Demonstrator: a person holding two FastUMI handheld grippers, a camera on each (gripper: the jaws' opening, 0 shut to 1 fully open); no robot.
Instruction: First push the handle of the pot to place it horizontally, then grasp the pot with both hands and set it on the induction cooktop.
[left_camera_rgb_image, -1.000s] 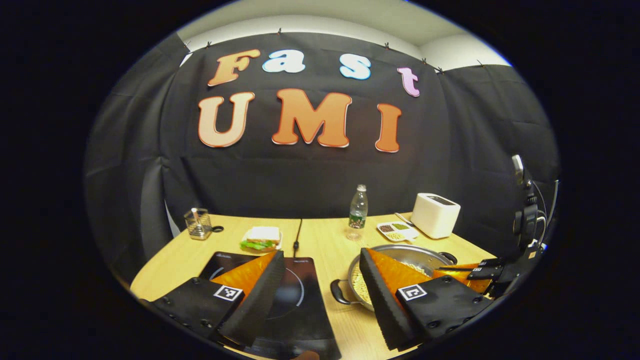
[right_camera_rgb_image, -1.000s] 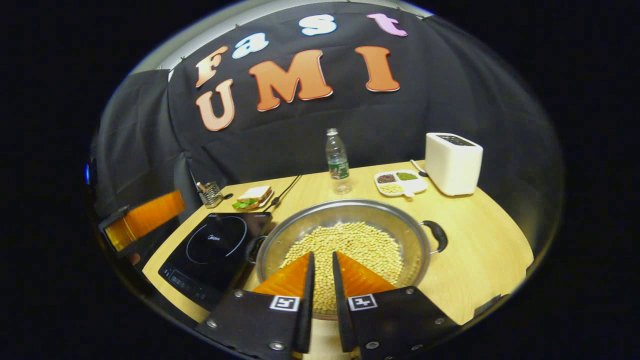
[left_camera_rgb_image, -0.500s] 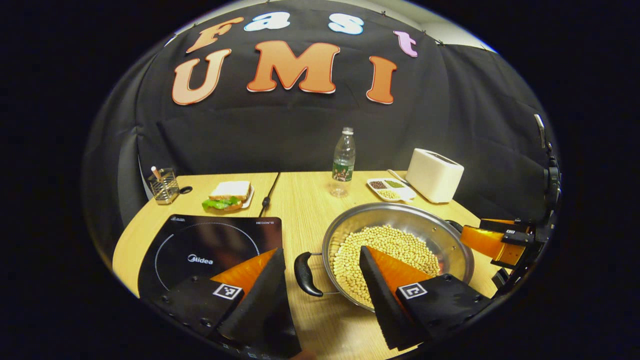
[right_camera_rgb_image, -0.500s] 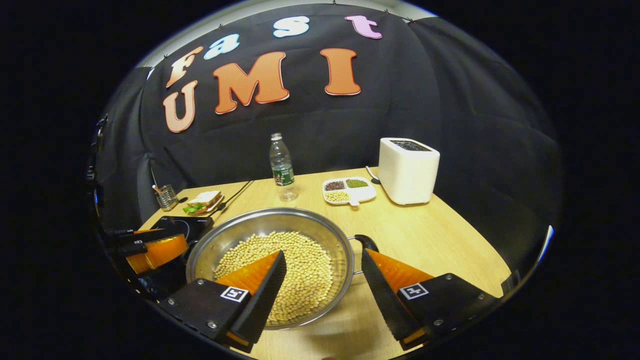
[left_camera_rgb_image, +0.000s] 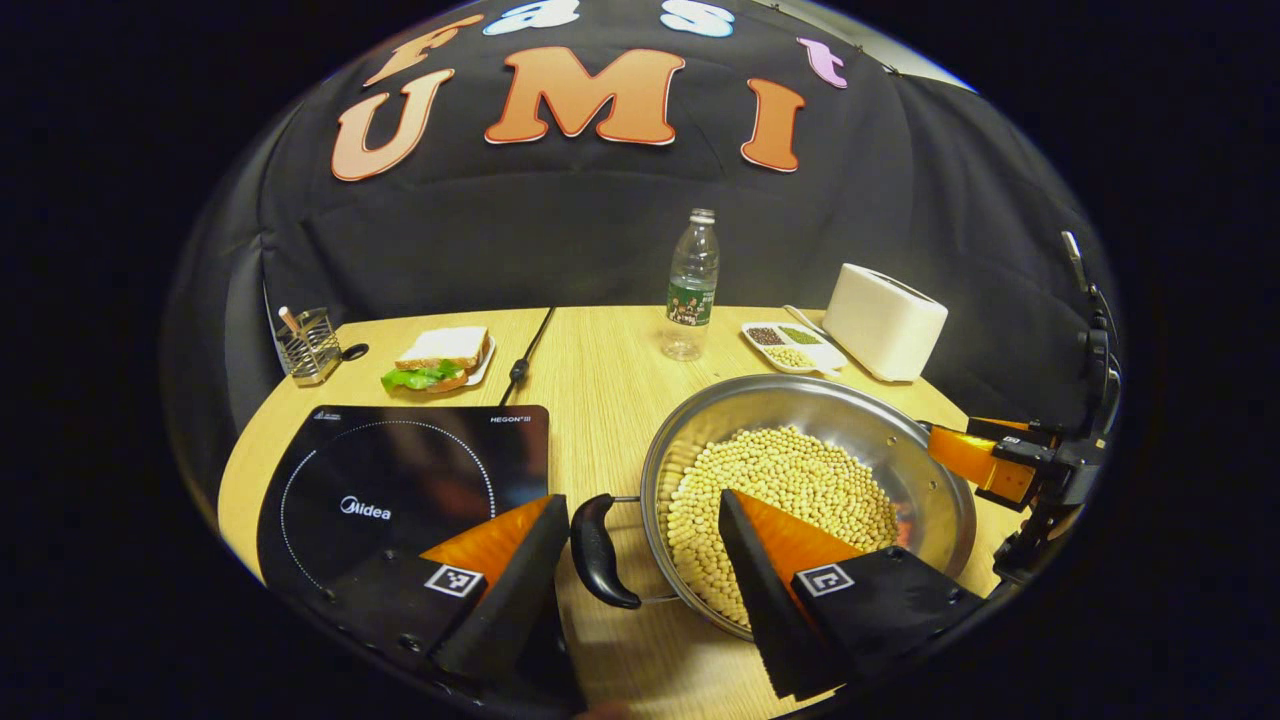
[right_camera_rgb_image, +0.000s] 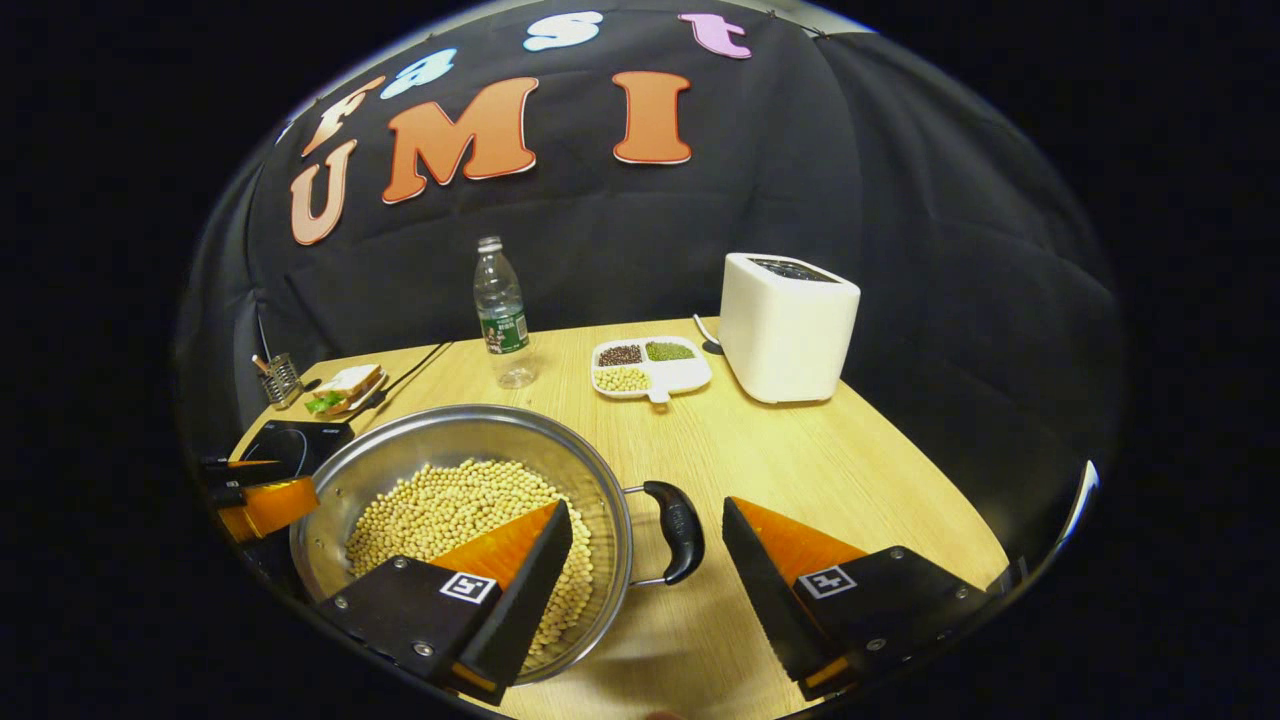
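Two handles, both lined up w/ my jaws now. The left hand-held gripper (left_camera_rgb_image: 645, 545) is spread wide, straddling the pot's left handle (left_camera_rgb_image: 598, 550); the right hand-held gripper (right_camera_rgb_image: 648, 545) is equally wide around the right handle (right_camera_rgb_image: 678, 530). Neither is closed on anything yet. The pot (left_camera_rgb_image: 805, 490), heaped w/ pale beans (left_camera_rgb_image: 780, 485), sits on the counter (left_camera_rgb_image: 600, 370) just right of the induction cooktop (left_camera_rgb_image: 400, 480), handles running roughly left-right, so I judge the push step done and the two-hand grasp next.

Risks as I see them: the handles are slim, curved loops, so if I close off-centre a finger could slide off and the pot would tip. The load looks heavy; uneven lift between sides would likely spill beans. Also the left finger is near the cooktop edge, so I could clip it on the way over.

Writing: the cooktop glass carries a brand mark in the ring and small print at its far corner. The bottle (left_camera_rgb_image: 690, 285) label is too small to tell.
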